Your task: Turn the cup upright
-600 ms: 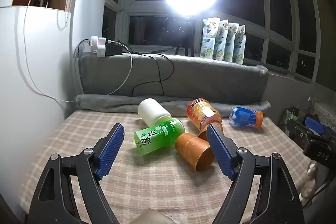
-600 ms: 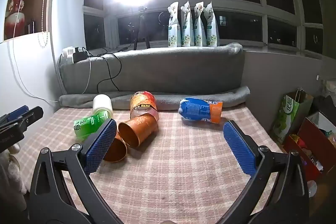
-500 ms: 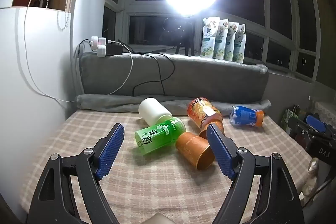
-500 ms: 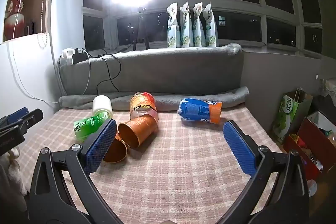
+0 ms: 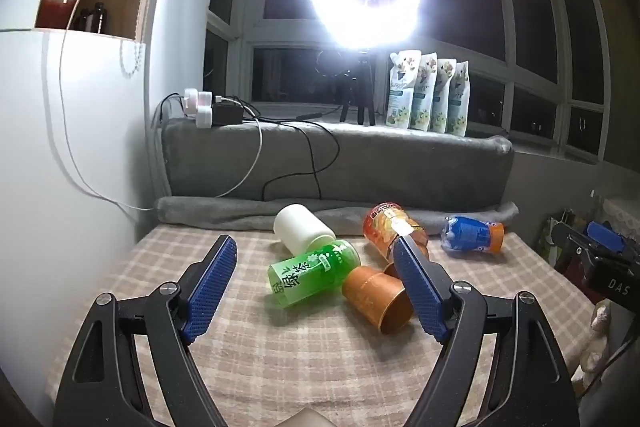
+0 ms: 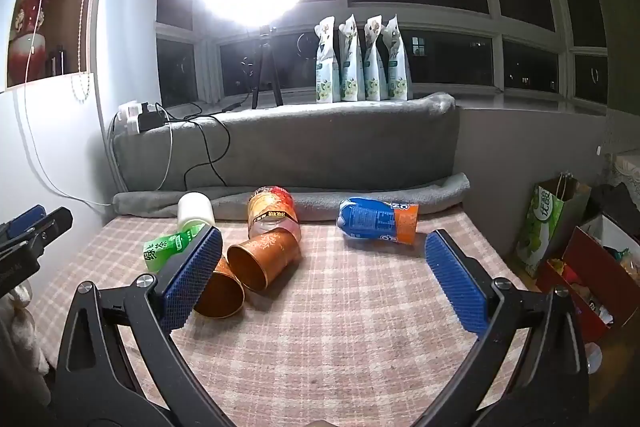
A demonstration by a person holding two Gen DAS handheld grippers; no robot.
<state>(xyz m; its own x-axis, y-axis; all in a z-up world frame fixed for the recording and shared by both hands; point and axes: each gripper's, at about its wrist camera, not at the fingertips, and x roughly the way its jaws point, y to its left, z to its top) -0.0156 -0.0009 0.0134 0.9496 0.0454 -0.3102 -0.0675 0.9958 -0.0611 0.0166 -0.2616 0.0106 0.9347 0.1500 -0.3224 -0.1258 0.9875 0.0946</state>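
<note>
- Several cups lie tipped on the plaid-covered surface (image 5: pixel 280 359); which one the task means cannot be told. The nearest to both tongs are two copper-coloured cups in the middle of the cluster.
- The left tongs (image 5: pixel 316 291) are spread wide and hold nothing. The front copper cup (image 5: pixel 376 297) lies just ahead of them, right of centre beside the right finger, its long axis slanting with the open mouth toward the camera and right. It touches the green cup (image 5: pixel 312 273).
- The right tongs (image 6: pixel 320 283) are also wide and empty. Here the second copper cup (image 6: pixel 264 259) lies ahead and left, mouth toward the camera.
- By my judgement the left tongs are the nearer and better lined up.
- The right wrist view shows both copper cups whole, side by side; in the left wrist view the finger hides most of the rear one.
- The blue cup (image 6: pixel 378 221) lies well apart to the right.
</note>
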